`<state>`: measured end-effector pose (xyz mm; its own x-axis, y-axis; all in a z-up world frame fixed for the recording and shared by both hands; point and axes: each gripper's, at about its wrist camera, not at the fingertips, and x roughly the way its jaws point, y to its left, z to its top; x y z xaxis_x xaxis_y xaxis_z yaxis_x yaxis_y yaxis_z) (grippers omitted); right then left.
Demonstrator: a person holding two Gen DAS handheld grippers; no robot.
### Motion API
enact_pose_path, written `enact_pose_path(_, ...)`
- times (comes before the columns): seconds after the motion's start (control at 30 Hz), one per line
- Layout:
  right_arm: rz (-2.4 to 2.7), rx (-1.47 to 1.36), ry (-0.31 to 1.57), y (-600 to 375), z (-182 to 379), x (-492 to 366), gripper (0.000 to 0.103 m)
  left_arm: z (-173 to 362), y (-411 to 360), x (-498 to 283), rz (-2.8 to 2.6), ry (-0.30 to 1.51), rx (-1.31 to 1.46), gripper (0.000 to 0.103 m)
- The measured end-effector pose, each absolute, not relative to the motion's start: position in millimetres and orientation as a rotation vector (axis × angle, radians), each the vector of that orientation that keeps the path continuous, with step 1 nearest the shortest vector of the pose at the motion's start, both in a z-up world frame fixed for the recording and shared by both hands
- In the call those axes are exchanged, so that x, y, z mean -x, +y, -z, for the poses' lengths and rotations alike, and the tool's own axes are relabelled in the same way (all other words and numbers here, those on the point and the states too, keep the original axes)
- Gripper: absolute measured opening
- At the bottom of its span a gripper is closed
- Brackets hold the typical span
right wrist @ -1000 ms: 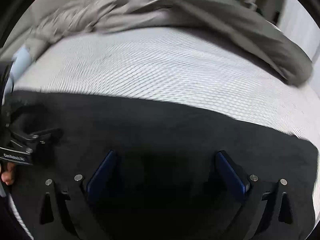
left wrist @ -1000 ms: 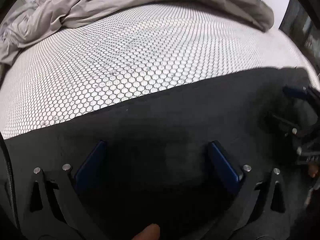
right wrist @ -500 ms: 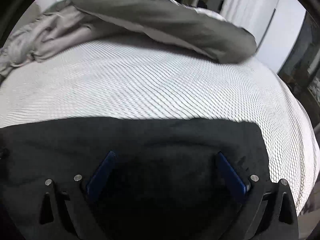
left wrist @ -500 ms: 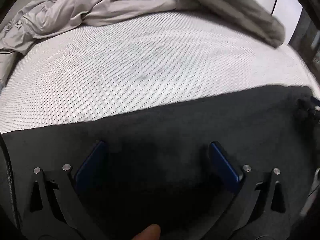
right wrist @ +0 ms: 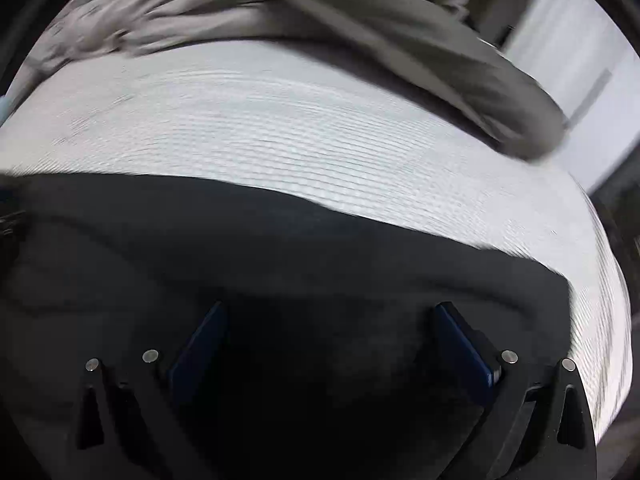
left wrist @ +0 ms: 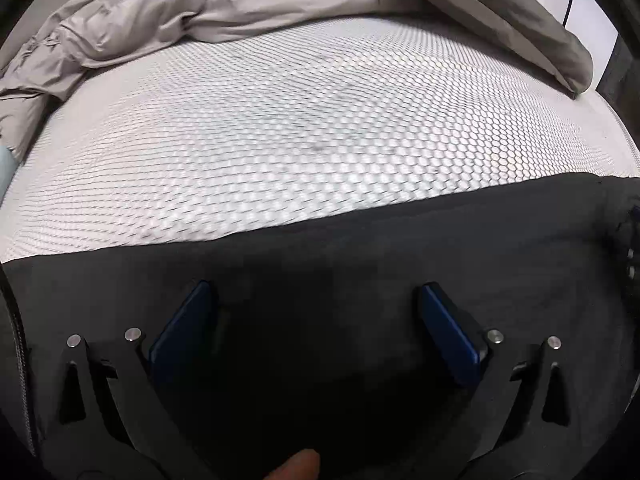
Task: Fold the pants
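Observation:
The black pants (left wrist: 360, 256) lie flat across the near part of a white honeycomb-patterned mattress (left wrist: 300, 132). My left gripper (left wrist: 316, 292) is open, its blue pads spread wide over the dark cloth, holding nothing. In the right wrist view the pants (right wrist: 280, 248) fill the lower half, with their right end near the mattress (right wrist: 320, 128) edge. My right gripper (right wrist: 332, 312) is open over the cloth and empty. The right gripper's black frame shows at the far right edge of the left wrist view (left wrist: 630, 240).
A rumpled grey duvet (left wrist: 180, 12) is heaped along the far side of the mattress, also in the right wrist view (right wrist: 360, 20). A white wall and dark furniture stand to the right (right wrist: 592, 80). The right wrist view is motion-blurred.
Both grippers stayed open over the pants. The right wrist view swung right, then back left. The right gripper moved toward the right edge of the left view.

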<state>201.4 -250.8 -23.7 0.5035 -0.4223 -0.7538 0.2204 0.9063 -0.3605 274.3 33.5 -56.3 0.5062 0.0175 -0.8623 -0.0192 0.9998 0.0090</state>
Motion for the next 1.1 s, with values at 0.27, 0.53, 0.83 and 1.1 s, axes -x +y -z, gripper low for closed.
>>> enact_pose_path(0.27,0.17,0.181,0.886,-194.8,-5.2,-145.8,0.103,24.8,-8.3,-213.8,0.222,0.959,0.021,0.102)
enact_pose_path(0.53,0.082,0.309,0.978,-180.0,34.0,-126.9,0.102,54.0,-21.5,-204.1,0.255,1.049,-0.124,0.102)
enact_pose_path(0.83,0.427,0.216,0.901,-273.6,14.1,-80.6,0.103,39.5,24.8,-185.8,0.13,1.022,-0.084,0.102)
enact_pose_path(1.1,0.032,0.203,0.911,-179.7,12.8,-87.7,0.103,26.8,-41.6,-155.5,0.349,0.961,-0.103,0.102)
